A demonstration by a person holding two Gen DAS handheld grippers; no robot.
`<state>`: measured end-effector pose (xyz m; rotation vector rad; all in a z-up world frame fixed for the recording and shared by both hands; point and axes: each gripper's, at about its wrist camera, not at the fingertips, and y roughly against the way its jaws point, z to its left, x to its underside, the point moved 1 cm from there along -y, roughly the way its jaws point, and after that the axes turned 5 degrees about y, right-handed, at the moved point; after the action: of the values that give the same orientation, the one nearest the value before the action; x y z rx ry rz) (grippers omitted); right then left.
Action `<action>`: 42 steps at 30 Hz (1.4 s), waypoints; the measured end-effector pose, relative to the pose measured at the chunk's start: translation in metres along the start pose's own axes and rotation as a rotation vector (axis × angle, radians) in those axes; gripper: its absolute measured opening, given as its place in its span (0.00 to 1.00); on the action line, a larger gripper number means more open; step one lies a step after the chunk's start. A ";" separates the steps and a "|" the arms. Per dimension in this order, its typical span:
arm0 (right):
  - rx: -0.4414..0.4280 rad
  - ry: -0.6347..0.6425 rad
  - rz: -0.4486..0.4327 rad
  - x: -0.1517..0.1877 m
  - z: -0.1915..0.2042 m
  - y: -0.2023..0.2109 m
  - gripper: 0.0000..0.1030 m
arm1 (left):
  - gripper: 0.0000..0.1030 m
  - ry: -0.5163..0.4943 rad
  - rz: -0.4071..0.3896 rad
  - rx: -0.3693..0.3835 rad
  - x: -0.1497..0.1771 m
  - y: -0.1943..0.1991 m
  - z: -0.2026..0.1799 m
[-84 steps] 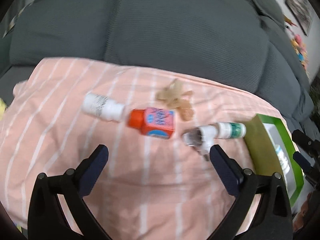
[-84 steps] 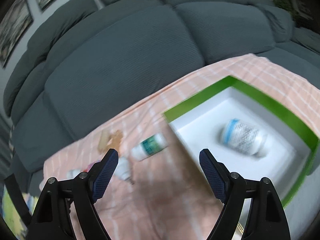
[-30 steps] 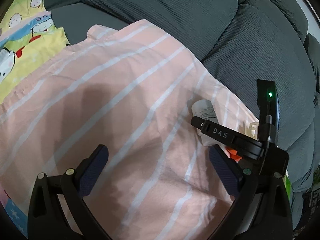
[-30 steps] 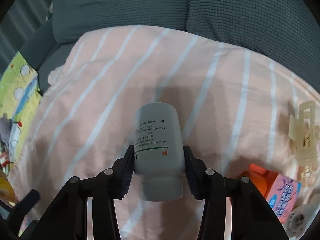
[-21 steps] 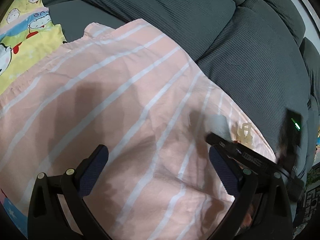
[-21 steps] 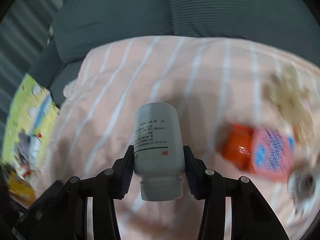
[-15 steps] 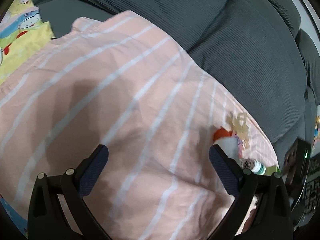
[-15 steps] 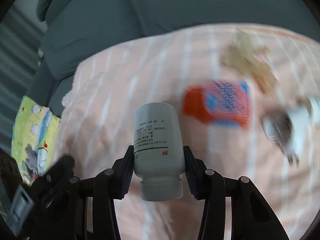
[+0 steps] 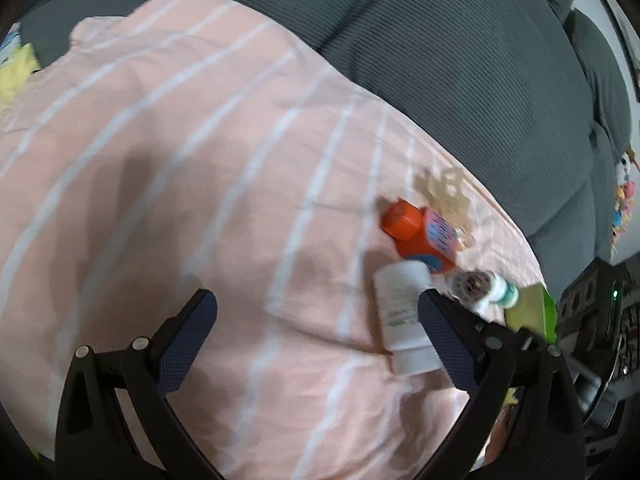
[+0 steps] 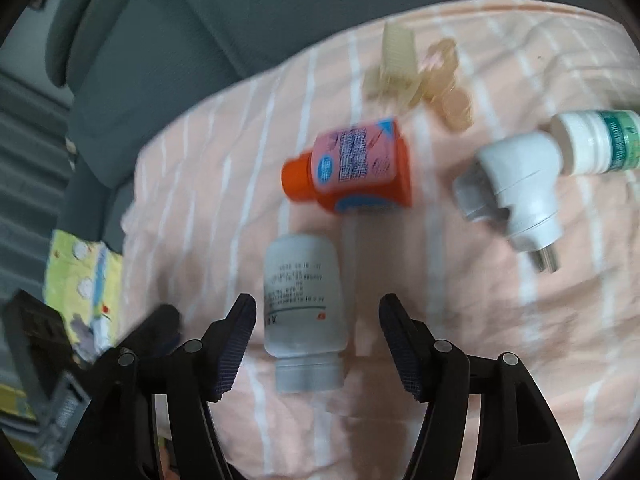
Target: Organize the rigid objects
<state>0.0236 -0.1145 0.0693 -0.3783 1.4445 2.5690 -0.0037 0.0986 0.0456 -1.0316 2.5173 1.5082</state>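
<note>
A white pill bottle (image 10: 305,312) lies free between the spread fingers of my right gripper (image 10: 318,342), which is open; neither pad touches it. The bottle also shows in the left wrist view (image 9: 404,316), beside my right finger. My left gripper (image 9: 316,328) is open and empty over the striped pink cloth (image 9: 180,160). An orange bottle with a pink label (image 10: 352,172) (image 9: 424,236), a white plug adapter (image 10: 516,196), a green-labelled white bottle (image 10: 596,144) and pale plastic clips (image 10: 416,76) lie on the cloth. A green box (image 9: 532,312) shows at the right edge.
The cloth lies on a grey sofa with back cushions (image 9: 440,48) behind. A yellow cartoon-print sheet (image 10: 84,272) lies at the left. The other gripper's black body (image 9: 600,320) is at the right of the left wrist view.
My right gripper carried the white bottle rightward near the orange bottle, then opened and let it go; the bottle now lies free between the fingers. My left gripper swung right.
</note>
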 end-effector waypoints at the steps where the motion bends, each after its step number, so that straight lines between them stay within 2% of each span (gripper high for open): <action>1: -0.007 -0.002 -0.022 -0.002 -0.003 0.005 0.64 | 0.97 -0.014 0.012 0.016 0.002 -0.002 -0.005; 4: -0.023 -0.006 -0.074 -0.007 -0.007 0.016 0.64 | 0.95 -0.060 0.048 0.053 0.008 -0.008 -0.018; 6: -0.067 0.014 -0.102 -0.011 -0.006 0.021 0.62 | 0.91 -0.090 0.081 0.070 0.013 -0.015 -0.028; 8: -0.116 0.028 -0.074 -0.013 -0.002 0.015 0.49 | 0.85 -0.117 0.114 0.091 0.019 -0.023 -0.038; 12: -0.152 0.017 0.013 -0.015 0.000 -0.008 0.48 | 0.70 -0.144 0.157 0.092 0.028 -0.036 -0.046; 14: -0.163 0.013 0.040 -0.016 -0.001 -0.014 0.48 | 0.58 -0.156 0.177 0.083 0.032 -0.042 -0.048; 17: -0.160 0.014 0.063 -0.017 -0.002 -0.022 0.48 | 0.47 -0.158 0.212 0.103 0.035 -0.051 -0.050; 20: -0.162 0.010 0.093 -0.015 -0.003 -0.032 0.48 | 0.44 -0.166 0.218 0.107 0.037 -0.055 -0.052; 24: -0.142 0.024 0.110 -0.011 -0.002 -0.041 0.49 | 0.45 -0.184 0.210 0.120 0.039 -0.056 -0.057; 27: -0.133 0.039 0.087 -0.009 0.003 -0.035 0.48 | 0.44 -0.217 0.186 0.134 0.042 -0.049 -0.065; 42: -0.176 0.119 -0.230 0.000 0.023 0.058 0.48 | 0.44 -0.402 -0.071 0.246 0.058 0.017 -0.109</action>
<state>0.0050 -0.1249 0.1280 -0.6902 1.1350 2.5276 -0.0264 -0.0132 0.0966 -0.6929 2.2803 1.2030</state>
